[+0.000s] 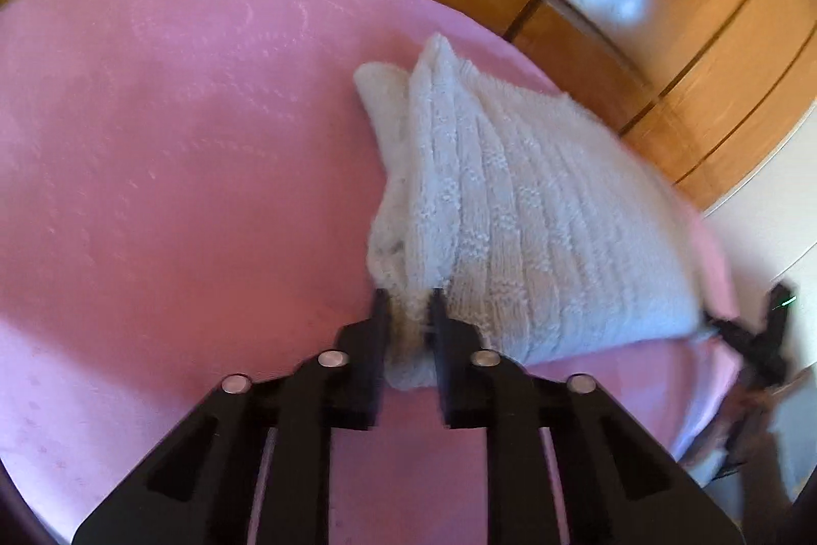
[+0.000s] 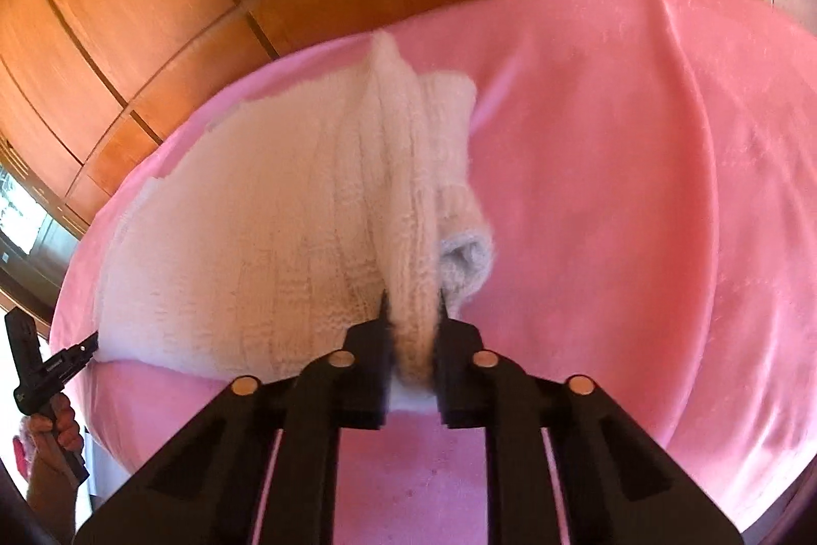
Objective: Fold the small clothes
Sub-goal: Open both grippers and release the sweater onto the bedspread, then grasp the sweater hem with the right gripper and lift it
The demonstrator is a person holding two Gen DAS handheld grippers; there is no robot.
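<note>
A white ribbed knit garment (image 1: pixel 536 213) lies on a pink cover (image 1: pixel 178 162); its near edge is lifted at both corners. In the left wrist view my left gripper (image 1: pixel 408 305) is shut on a bunched fold at the garment's near left corner. The right gripper (image 1: pixel 707 323) shows blurred at the garment's far right corner. In the right wrist view my right gripper (image 2: pixel 413 310) is shut on a thick fold of the garment (image 2: pixel 255 238), with a rolled sleeve (image 2: pixel 464 259) just to its right. The left gripper (image 2: pixel 93 342), held by a hand (image 2: pixel 56 427), pinches the opposite corner.
Wooden panelled doors (image 2: pixel 153 8) rise right behind the pink cover (image 2: pixel 638 187), which drops away at the left edge. Bare pink cover spreads to the left of the garment in the left wrist view and to its right in the right wrist view.
</note>
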